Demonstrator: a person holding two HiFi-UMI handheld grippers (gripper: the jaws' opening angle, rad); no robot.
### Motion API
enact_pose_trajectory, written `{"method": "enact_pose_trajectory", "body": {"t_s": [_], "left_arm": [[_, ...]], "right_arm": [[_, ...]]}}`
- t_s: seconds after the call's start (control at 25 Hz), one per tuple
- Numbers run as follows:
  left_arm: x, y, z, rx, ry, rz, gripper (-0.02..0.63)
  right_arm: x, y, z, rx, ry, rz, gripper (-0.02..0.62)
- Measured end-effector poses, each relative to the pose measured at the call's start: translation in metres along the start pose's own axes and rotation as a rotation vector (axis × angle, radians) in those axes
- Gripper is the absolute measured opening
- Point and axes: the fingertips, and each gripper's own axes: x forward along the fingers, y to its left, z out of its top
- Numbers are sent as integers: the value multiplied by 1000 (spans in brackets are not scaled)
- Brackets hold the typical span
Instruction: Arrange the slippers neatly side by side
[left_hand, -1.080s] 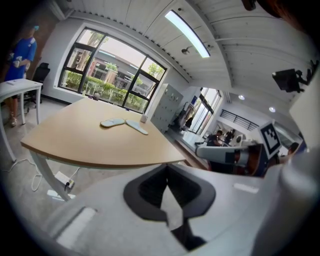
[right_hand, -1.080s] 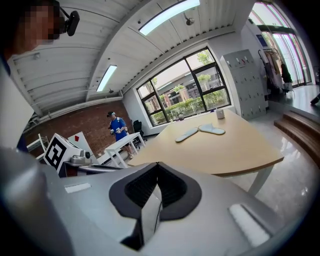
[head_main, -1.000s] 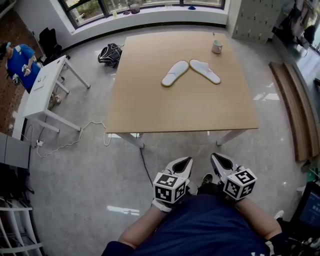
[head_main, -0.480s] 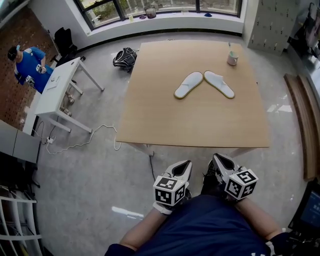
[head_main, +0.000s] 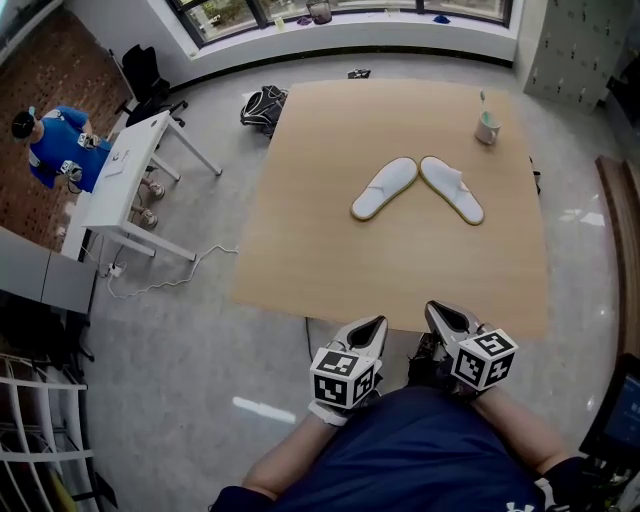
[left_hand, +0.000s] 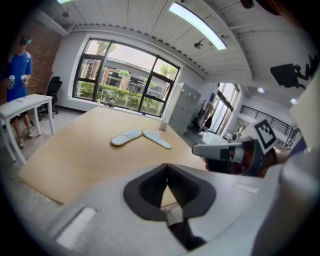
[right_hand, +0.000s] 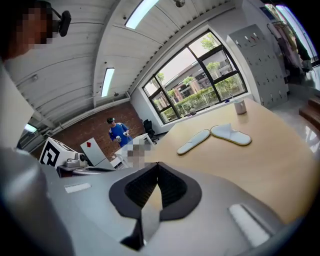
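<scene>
Two white slippers lie on the wooden table (head_main: 330, 270), toes together in a V. The left slipper (head_main: 384, 187) (left_hand: 126, 136) (right_hand: 194, 141) points up-right and the right slipper (head_main: 452, 188) (left_hand: 157, 139) (right_hand: 230, 135) points up-left. My left gripper (head_main: 371, 327) is shut and empty, held close to my body just short of the table's near edge. Beside it my right gripper (head_main: 439, 315) is shut too, with nothing in it. Both are well short of the slippers.
A white cup (head_main: 487, 127) stands near the table's far right corner. A white desk (head_main: 125, 182) and a person in blue (head_main: 62, 155) are off to the left. A black bag (head_main: 263, 105) lies on the floor by the table's far left corner. A cable (head_main: 170, 272) runs across the floor.
The table and slippers have come closer and lower in the head view as I walked toward them. Both grippers stay shut, held at my body.
</scene>
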Motion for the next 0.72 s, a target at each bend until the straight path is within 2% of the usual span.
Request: {"method": "enact_pose_trajectory", "body": {"t_s": [0.4, 0.72], "left_arm": [[74, -11, 44, -14, 12, 37, 5], [103, -14, 49, -34, 45, 59, 5]], "right_arm": [[14, -73, 49, 24, 24, 31, 11], [18, -110, 51, 67, 46, 29, 11]]}}
